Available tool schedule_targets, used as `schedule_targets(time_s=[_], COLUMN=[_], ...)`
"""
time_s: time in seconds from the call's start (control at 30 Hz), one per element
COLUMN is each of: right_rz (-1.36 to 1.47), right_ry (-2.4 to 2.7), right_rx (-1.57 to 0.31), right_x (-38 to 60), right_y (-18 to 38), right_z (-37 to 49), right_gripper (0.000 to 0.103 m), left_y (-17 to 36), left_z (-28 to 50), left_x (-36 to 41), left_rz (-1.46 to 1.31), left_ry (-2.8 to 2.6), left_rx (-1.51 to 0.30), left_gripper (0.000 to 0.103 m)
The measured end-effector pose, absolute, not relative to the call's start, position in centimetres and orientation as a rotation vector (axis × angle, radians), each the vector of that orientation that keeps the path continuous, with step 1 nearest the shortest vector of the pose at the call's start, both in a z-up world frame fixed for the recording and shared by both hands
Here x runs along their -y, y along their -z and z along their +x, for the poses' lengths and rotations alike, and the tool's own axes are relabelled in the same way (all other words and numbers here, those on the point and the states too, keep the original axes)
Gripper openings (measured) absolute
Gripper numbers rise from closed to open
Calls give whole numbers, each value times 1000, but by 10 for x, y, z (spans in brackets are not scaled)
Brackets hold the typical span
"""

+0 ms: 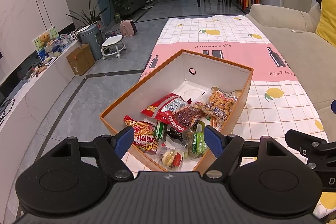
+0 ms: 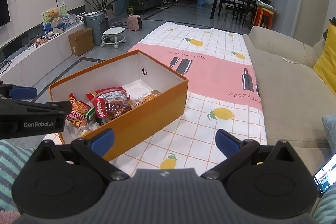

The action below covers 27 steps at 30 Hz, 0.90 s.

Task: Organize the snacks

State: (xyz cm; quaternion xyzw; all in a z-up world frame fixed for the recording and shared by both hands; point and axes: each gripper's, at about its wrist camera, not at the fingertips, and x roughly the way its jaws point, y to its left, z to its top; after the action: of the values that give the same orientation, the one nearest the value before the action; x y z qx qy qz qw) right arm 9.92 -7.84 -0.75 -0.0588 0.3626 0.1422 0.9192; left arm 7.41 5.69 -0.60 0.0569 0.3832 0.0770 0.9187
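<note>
An orange box (image 1: 243, 98) with a white inside stands on the lemon-print tablecloth (image 1: 273, 110). It holds several snack packets: a red Mimi packet (image 1: 142, 135), a red packet of dark dried fruit (image 1: 180, 117), a green raisin packet (image 1: 196, 142) and a bag of mixed nuts (image 1: 220, 104). My left gripper (image 1: 169, 139) is open and empty just above the box's near end. My right gripper (image 2: 164, 141) is open and empty over the cloth, right of the box (image 2: 134, 117). The left gripper's body (image 2: 31, 114) shows at the left of the right wrist view.
A beige sofa (image 1: 294, 51) runs along the table's right side, with a yellow cushion (image 1: 327, 18). A phone (image 2: 325, 173) lies at the right near me. The floor to the left has a cardboard carton (image 1: 80, 60), a bin (image 1: 90, 39) and a stool (image 1: 111, 45).
</note>
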Motion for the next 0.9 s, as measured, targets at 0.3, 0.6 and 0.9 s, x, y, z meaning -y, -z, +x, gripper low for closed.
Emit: schedule_targets(time_s=[0.3, 0.6, 0.9], right_rz=[-123, -122, -121], right_ry=[-280, -269, -266], right_rx=[-748, -752, -754], right_x=[79, 79, 80], right_y=[9, 9, 10], right_z=[100, 100, 100], right_gripper=[99, 99, 99], left_y=[6, 5, 6], left_z=[73, 74, 75], left_x=[-56, -56, -56], left_rz=[118, 114, 112], left_ry=[-161, -161, -158], left_rx=[-795, -799, -801], left_gripper=[88, 88, 88])
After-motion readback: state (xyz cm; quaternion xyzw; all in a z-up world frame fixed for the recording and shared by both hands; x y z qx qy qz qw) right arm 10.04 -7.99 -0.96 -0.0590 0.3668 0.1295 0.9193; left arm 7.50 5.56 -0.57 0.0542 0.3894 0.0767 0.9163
